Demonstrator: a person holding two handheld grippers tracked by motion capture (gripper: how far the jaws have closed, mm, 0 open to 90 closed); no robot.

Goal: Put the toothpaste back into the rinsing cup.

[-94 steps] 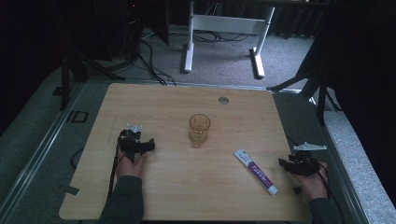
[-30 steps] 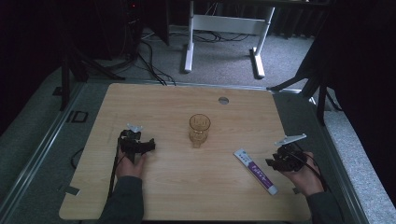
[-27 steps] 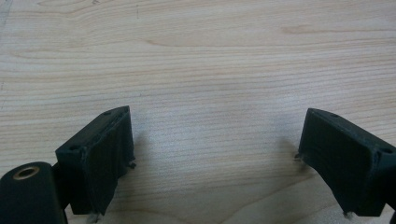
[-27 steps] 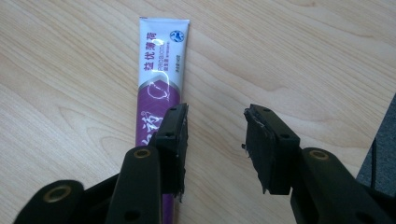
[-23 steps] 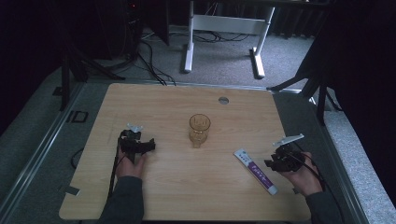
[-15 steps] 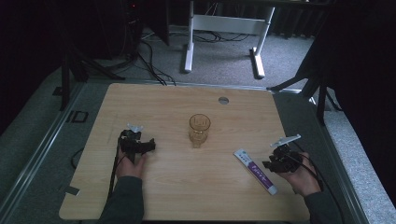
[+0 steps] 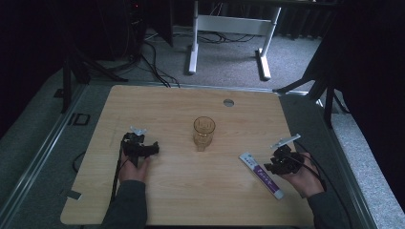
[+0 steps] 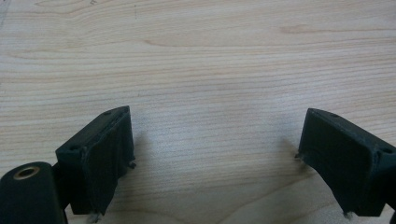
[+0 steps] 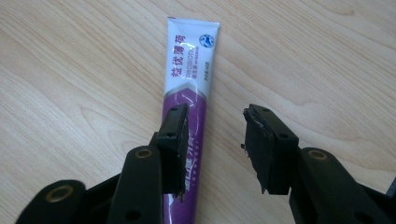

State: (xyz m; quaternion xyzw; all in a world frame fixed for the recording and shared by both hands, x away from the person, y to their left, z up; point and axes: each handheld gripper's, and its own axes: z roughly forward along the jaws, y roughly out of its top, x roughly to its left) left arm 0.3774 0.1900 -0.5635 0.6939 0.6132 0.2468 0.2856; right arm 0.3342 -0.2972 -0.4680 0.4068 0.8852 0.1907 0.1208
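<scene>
A white and purple toothpaste tube (image 7: 261, 175) (image 9: 189, 70) lies flat on the wooden table (image 7: 181, 195), near its right front. My right gripper (image 7: 268, 167) (image 9: 215, 116) hovers low over the tube's lower half, open. Its left jaw stands over the purple part and its right jaw over bare wood beside the tube; the pads do not press on it. My left gripper (image 7: 154, 149) (image 8: 212, 135) rests at the table's left, open wide with only bare wood between its jaws. An amber glass (image 7: 204, 132) stands upright at the middle.
A round grommet hole (image 7: 229, 102) sits near the table's far edge. White desk legs (image 7: 193, 45) and cables lie on the floor beyond. The table's right edge is close behind my right hand.
My right gripper has moved left from the table's right edge to the toothpaste tube and now stands over it. The left gripper, glass and tube have not moved.
</scene>
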